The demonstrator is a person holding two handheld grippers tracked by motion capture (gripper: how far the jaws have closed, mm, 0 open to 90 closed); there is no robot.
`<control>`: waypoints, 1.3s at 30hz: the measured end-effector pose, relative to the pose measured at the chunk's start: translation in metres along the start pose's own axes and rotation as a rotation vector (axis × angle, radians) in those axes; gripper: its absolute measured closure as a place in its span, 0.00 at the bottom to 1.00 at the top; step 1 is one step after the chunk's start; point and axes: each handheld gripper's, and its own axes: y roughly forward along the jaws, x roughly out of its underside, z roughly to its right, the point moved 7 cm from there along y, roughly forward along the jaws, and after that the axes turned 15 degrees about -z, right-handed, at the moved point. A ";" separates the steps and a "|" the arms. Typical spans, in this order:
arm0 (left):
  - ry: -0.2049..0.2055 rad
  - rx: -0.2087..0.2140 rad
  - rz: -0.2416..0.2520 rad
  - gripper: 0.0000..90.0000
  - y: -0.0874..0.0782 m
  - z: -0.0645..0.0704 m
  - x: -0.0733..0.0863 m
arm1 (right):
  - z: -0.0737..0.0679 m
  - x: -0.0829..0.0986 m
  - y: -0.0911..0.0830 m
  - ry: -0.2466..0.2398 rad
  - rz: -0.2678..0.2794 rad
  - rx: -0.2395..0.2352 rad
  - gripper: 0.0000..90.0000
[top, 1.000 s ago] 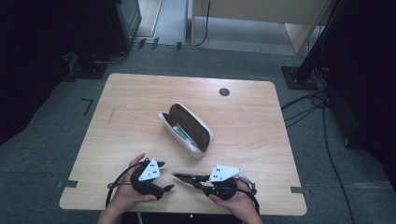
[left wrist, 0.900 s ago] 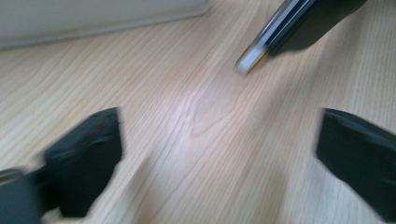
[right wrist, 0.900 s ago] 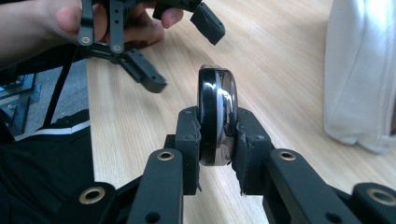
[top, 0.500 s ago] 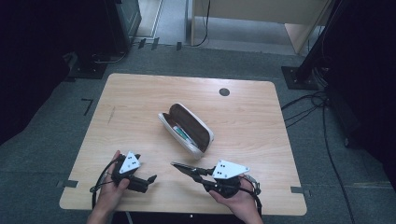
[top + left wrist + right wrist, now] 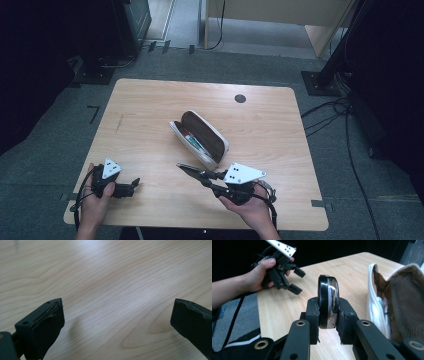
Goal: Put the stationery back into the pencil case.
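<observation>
Right hand-held gripper (image 5: 328, 315) clamps one black glossy object (image 5: 327, 300); left hand-held gripper (image 5: 117, 322) gapes beside one open case (image 5: 200, 138).

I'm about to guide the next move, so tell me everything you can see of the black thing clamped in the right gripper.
The black object is glossy, probably plastic, with a rounded end and a bright reflection along its face. It is slim and long: from above it juts out of the right gripper as a narrow dark blade pointing left, just off the near end of the open case without touching it. Both jaws press its flat sides; nothing else touches it. What it is I cannot tell.
</observation>
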 end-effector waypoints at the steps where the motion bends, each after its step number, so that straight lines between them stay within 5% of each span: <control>1: -0.015 -0.012 -0.002 0.00 0.000 -0.003 0.001 | 0.000 -0.002 0.000 0.003 0.005 0.001 0.82; 8: -0.067 -0.078 -0.036 0.00 -0.003 -0.024 0.012 | 0.008 -0.013 -0.004 0.038 0.017 0.024 0.82; 16: -0.127 -0.093 -0.025 0.00 -0.008 -0.043 0.027 | 0.026 -0.031 -0.012 0.066 0.048 0.076 0.82; 20: -0.139 -0.077 -0.011 0.00 -0.006 -0.043 0.027 | 0.037 -0.040 -0.013 0.074 0.058 0.100 0.82; 26: -0.136 0.000 -0.026 0.00 -0.004 -0.041 0.027 | 0.053 -0.048 -0.009 0.079 0.059 0.146 0.82; 39: -0.132 0.006 -0.025 0.00 -0.004 -0.040 0.026 | 0.090 -0.040 0.025 0.143 0.004 0.211 0.82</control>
